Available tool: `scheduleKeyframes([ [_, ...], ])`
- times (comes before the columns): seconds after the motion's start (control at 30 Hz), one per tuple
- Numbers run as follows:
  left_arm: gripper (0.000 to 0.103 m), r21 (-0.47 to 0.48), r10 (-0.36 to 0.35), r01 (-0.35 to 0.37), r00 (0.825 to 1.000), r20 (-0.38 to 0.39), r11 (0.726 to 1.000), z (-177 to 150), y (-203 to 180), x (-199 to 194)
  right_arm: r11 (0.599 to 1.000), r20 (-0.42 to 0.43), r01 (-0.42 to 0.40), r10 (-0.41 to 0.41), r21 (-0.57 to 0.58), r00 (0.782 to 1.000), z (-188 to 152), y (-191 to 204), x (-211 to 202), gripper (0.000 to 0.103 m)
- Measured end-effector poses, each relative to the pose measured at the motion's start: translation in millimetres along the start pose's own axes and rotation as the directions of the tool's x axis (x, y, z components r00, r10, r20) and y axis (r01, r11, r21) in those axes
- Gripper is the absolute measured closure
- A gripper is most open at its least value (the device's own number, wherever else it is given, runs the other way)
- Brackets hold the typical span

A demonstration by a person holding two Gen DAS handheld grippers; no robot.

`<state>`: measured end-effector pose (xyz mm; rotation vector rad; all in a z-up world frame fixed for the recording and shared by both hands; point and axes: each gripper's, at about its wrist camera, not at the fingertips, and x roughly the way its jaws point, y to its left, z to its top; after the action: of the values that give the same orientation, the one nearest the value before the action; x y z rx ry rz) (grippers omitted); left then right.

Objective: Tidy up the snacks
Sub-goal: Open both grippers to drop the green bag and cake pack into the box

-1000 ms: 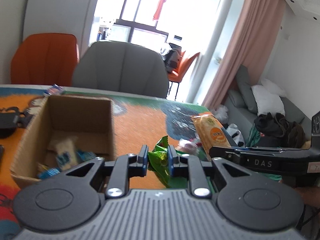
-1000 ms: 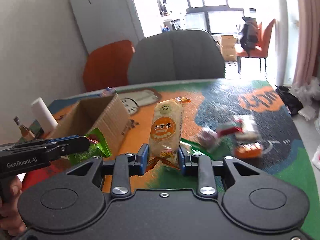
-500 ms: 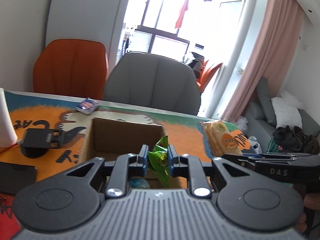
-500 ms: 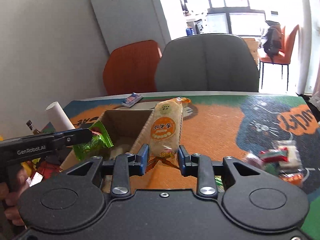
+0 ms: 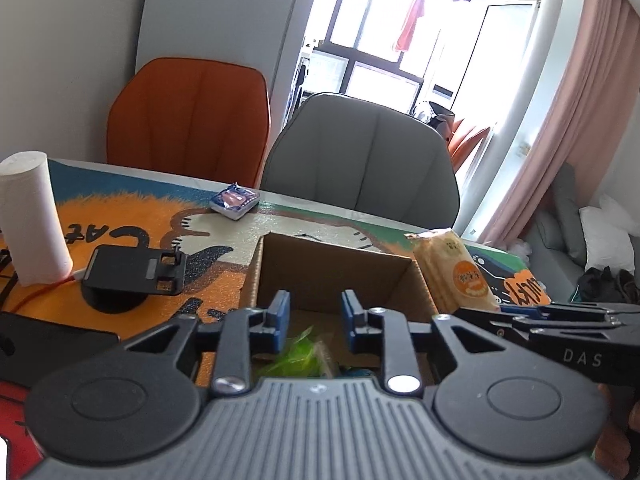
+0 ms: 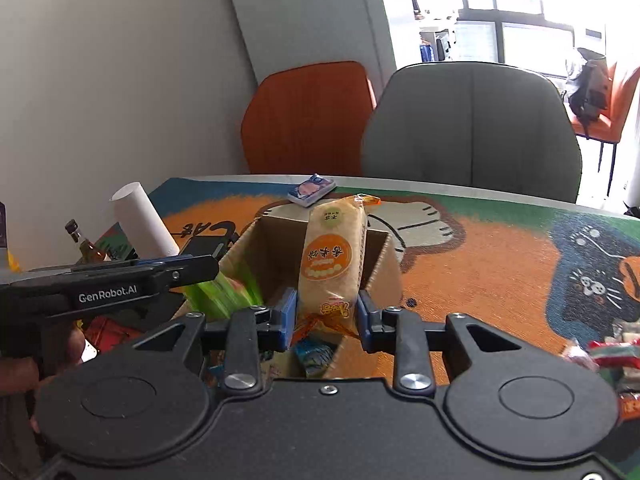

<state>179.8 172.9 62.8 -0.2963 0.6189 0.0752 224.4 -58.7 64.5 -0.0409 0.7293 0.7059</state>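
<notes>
A brown cardboard box (image 5: 332, 268) (image 6: 384, 264) stands open on the patterned table. My left gripper (image 5: 314, 316) hangs over it with its jaws opening and nothing between the pads. The green snack bag (image 5: 300, 358) (image 6: 224, 292), blurred, drops below the pads into the box. My right gripper (image 6: 326, 316) is shut on the lower end of a long orange rice-cracker pack (image 6: 332, 264) (image 5: 456, 276), held upright over the box's near right part. A blue-wrapped snack (image 6: 314, 354) lies inside the box.
A white paper roll (image 5: 30, 216), a black stand (image 5: 132, 276) and a dark phone (image 5: 48, 348) sit left of the box. A small blue packet (image 5: 236, 200) lies behind it. Loose snacks (image 6: 612, 356) remain at the right. Orange and grey chairs stand beyond the table.
Both grippers moved left until they came over the box. The left jaws parted and the green bag slipped out downward. The right gripper kept its hold on the cracker pack.
</notes>
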Motion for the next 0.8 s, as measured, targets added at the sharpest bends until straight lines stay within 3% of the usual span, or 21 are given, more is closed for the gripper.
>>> scheduleKeyframes([
  [0.13, 0.059, -0.010, -0.001, 0.001, 1.000, 0.011, 1.000, -3.9, 3.0, -2.4, 1.000, 0.000, -0.004, 0.004, 0.000, 1.000, 1.7, 1.8, 7.2, 0.074],
  [0.27, 0.051, -0.011, 0.000, 0.000, 1.000, 0.005, 1.000, -9.8, 1.3, -4.8, 1.000, 0.001, -0.017, 0.017, 0.003, 1.000, 1.6, 2.9, 12.6, 0.073],
  [0.33, 0.042, -0.018, 0.002, -0.002, 1.000, -0.004, 1.000, -12.3, 1.8, -4.6, 0.999, 0.014, -0.043, 0.043, 0.019, 0.999, 1.5, 1.8, 14.6, 0.064],
  [0.4, 0.036, -0.032, 0.014, -0.014, 1.000, -0.013, 0.999, -15.1, 2.6, -4.7, 1.000, 0.011, -0.008, 0.008, 0.019, 1.000, 0.2, 1.9, 17.7, 0.040],
  [0.57, 0.027, -0.046, 0.041, -0.041, 0.999, -0.021, 0.998, -19.7, 1.8, -6.5, 0.999, 0.010, 0.007, -0.007, 0.036, 1.000, -6.3, -4.3, 10.0, 0.039],
  [0.8, 0.013, -0.041, 0.045, -0.045, 0.999, -0.007, 0.998, -23.2, -11.6, -9.4, 0.997, 0.026, 0.048, -0.049, 0.055, 0.998, -18.2, -20.5, -11.3, 0.021],
])
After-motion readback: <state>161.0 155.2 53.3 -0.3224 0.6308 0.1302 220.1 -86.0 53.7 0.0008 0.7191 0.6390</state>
